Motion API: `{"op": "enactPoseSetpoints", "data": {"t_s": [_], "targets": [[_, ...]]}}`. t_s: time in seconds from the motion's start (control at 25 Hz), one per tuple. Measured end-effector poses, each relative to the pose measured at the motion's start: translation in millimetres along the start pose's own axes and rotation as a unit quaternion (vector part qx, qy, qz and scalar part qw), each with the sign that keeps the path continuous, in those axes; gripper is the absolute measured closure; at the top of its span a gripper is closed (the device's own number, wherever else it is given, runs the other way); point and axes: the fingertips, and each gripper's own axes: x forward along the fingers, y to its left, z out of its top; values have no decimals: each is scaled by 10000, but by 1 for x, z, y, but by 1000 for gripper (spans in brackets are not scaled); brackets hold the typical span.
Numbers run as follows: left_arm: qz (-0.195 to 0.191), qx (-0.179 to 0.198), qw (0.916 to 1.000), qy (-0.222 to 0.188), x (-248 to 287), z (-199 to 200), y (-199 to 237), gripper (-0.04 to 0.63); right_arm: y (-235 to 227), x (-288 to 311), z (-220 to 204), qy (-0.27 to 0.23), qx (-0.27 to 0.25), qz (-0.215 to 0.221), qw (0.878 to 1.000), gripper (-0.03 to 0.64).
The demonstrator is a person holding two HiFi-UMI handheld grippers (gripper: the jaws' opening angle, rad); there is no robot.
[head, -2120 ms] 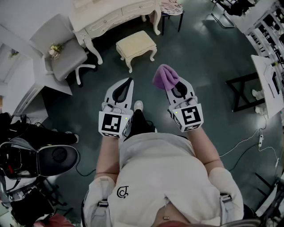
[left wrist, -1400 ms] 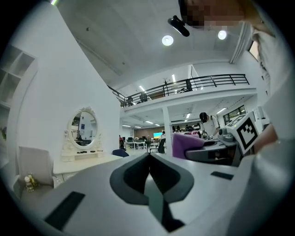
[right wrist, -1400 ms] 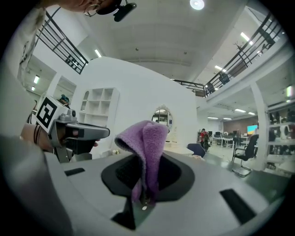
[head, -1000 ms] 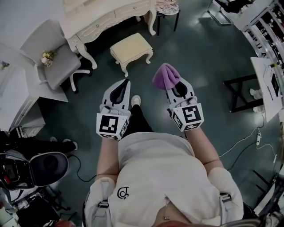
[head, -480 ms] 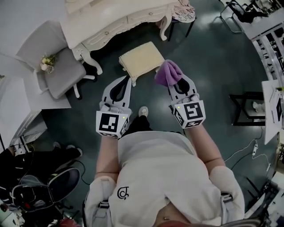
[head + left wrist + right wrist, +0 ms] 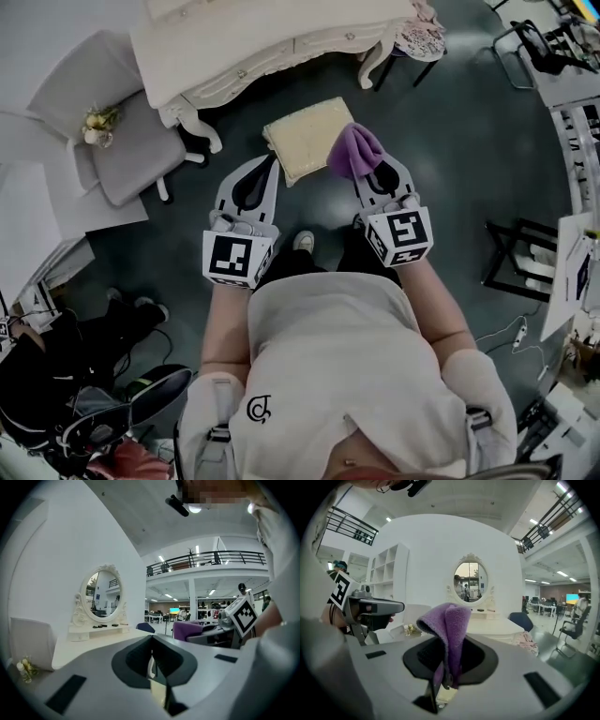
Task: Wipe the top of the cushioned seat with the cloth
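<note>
- Ahead of you, across the top of the head view, stands a white dressing table (image 6: pixel 281 42) with curved legs. Its oval mirror (image 6: pixel 103 595) shows in both gripper views, which look level across the room.
- To your left a grey chair (image 6: pixel 131 145) sits beside the table's left leg, well apart from your grippers.
- Off to your right a black stand (image 6: pixel 511 258) is on the dark floor (image 6: pixel 450 141), well away from the seat.
- Behind you on the left is a dark office chair (image 6: pixel 127 398), among other dim clutter.
- Your target, the cushioned seat (image 6: pixel 300 141), is a cream stool just in front of the table, between its two front legs. It lies just beyond both gripper tips.
- A patterned pink fabric (image 6: pixel 419 37) lies at the table's right end, near the seat's far right.
- Your left gripper (image 6: pixel 154 667) has its jaws pressed together with nothing between them. In the head view its tip points at the seat's near left edge.
- Your right gripper (image 6: pixel 444 686) has its jaws clamped on the cloth.
- That purple cloth (image 6: pixel 449 623) stands up in a folded bunch above the right jaws. From the head view it overlaps the seat's right corner, but you cannot tell from these views whether it touches the cushion.
- One small bunch of flowers (image 6: pixel 97 122) sits at the grey chair's left side.
</note>
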Motion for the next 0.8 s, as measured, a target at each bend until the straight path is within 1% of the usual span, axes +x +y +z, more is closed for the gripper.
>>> {"op": "enactPoseSetpoints", "data": {"t_s": [0.08, 0.2, 0.32, 0.4, 0.52, 0.64, 0.72, 0.8], "targets": [[179, -68, 9998, 92, 14, -7, 11, 581, -9, 22, -1, 84, -18, 172, 9998, 538], [550, -230, 9979, 249, 33, -21, 25, 581, -21, 55, -8, 246, -27, 601, 9979, 538], [965, -336, 9940, 380, 55, -36, 38, 583, -34, 92, -21, 453, -29, 1057, 9934, 538], [1252, -407, 9900, 513, 71, -47, 48, 581, -43, 119, -31, 637, 30, 1354, 9887, 538], [1681, -606, 9813, 721, 91, -69, 54, 583, -48, 156, -47, 965, 38, 1901, 9770, 538], [2151, -877, 9694, 791, 107, -92, 56, 581, -48, 186, -70, 1298, -109, 2477, 9600, 538], [2385, -1063, 9625, 742, 119, -107, 59, 581, -49, 206, -88, 1502, -223, 2727, 9501, 538], [2500, -1238, 9577, 711, 130, -125, 62, 581, -49, 225, -111, 1735, -278, 2871, 9416, 538]]}}
